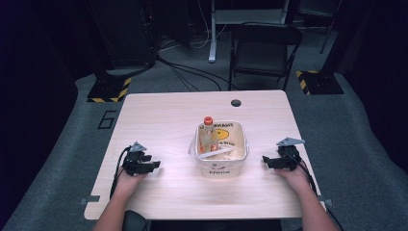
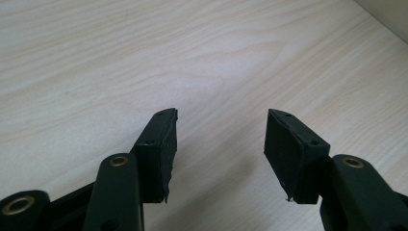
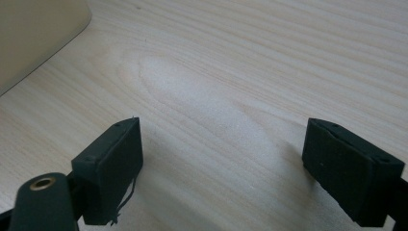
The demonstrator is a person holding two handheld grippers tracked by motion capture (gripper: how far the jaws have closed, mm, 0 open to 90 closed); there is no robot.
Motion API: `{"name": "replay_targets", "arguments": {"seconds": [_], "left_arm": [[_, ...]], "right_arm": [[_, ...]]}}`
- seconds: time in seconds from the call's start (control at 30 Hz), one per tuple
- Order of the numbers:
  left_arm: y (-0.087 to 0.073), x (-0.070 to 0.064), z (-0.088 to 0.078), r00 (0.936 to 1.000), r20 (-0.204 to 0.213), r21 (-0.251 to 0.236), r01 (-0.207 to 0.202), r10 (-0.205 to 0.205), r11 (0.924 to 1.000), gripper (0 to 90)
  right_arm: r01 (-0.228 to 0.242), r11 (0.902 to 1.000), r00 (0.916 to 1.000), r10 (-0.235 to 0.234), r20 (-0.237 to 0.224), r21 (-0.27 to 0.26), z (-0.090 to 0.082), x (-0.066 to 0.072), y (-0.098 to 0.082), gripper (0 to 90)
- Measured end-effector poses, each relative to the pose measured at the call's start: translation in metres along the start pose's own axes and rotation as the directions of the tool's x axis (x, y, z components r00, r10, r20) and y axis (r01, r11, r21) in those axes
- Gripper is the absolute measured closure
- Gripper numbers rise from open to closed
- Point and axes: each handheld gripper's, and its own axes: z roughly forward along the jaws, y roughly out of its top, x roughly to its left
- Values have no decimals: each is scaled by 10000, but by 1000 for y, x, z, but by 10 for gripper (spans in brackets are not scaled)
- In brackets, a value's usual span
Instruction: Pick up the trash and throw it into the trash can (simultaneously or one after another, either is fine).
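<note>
A cream plastic tub (image 1: 222,168) stands in the middle of the light wooden table (image 1: 159,115). It holds a pouch with an orange cap (image 1: 208,121), a yellow printed packet (image 1: 222,135) and a white strip-like item. My left gripper (image 1: 155,165) rests low over the table to the tub's left, jaws open and pointing toward it. In the left gripper view (image 2: 220,139) bare wood lies between the pads. My right gripper (image 1: 264,160) sits to the tub's right, jaws wide open over bare wood (image 3: 222,159), with the tub's wall (image 3: 33,33) at the upper left.
A round cable hole (image 1: 235,102) sits near the table's far edge. Beyond the table stand a dark folding chair (image 1: 262,48), a desk leg and floor cables. Two yellow-and-black striped bases (image 1: 111,89) lie on the grey carpet.
</note>
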Motion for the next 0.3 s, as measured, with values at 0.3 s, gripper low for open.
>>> {"name": "replay_targets", "arguments": {"seconds": [0.3], "left_arm": [[-7,13,-2,9977,-401,-260,535,-545,9982,422]], "right_arm": [[25,10000,10000,-25,10,-3,0,0,0,134]]}}
